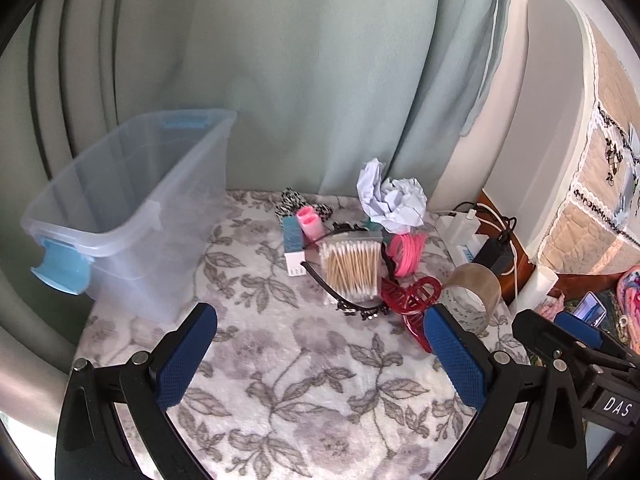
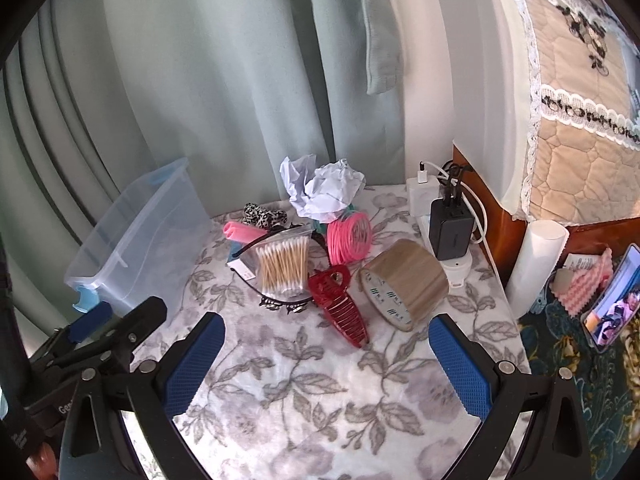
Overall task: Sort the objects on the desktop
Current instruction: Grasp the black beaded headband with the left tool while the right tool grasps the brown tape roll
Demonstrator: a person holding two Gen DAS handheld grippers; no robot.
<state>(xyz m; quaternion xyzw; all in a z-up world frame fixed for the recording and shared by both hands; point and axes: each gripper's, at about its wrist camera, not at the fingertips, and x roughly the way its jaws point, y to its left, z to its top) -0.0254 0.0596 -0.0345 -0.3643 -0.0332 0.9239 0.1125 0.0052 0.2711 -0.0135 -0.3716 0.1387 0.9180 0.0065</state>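
Left wrist view shows me my left gripper [image 1: 320,344] spread wide and holding nothing above the floral cloth [image 1: 280,380]; my right gripper [image 2: 326,354] is likewise spread and unladen; the clear bin [image 1: 132,208] stands at the left, apart from the pile; cotton swabs [image 2: 282,266], red claw clip [image 2: 340,304] and tape roll [image 2: 406,280] lie clustered ahead.

Clear plastic bin [image 1: 120,216], fluffy floral cloth [image 2: 320,392], glossy red clip [image 2: 340,304], crumpled paper [image 2: 320,188]
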